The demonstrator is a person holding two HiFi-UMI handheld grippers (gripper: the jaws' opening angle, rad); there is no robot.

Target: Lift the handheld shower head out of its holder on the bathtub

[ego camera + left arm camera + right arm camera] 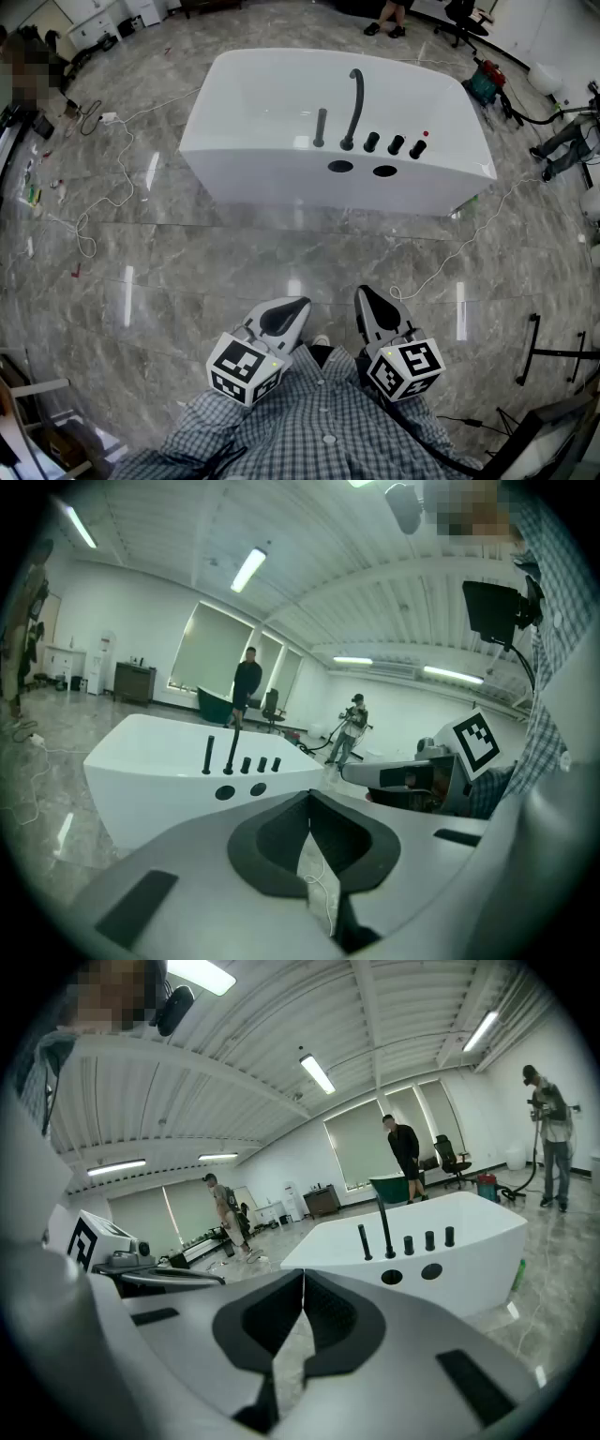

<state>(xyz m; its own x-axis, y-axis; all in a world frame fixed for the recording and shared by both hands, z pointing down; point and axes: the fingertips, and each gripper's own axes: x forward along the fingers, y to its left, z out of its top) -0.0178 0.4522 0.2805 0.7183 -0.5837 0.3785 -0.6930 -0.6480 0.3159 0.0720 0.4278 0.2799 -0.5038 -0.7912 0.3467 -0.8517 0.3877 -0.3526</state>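
White bathtub [272, 84] stands well ahead of both grippers, its black handheld shower head [321, 127] upright in its holder. Left gripper [300, 305] and right gripper [362, 294] are closed on nothing. Reaching in, jaws could grab the curved spout [355, 98] just beside it instead.

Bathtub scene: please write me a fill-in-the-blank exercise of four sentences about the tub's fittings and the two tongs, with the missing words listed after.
1. The bathtub on the marble floor is ___ in colour.
2. The left tongs and the right tongs are both ___, with nothing between them.
3. In the head view, the handheld shower head stands upright to the ___ of the curved spout.
4. The black knobs right of the spout number ___.

Missing words: white; shut; left; three
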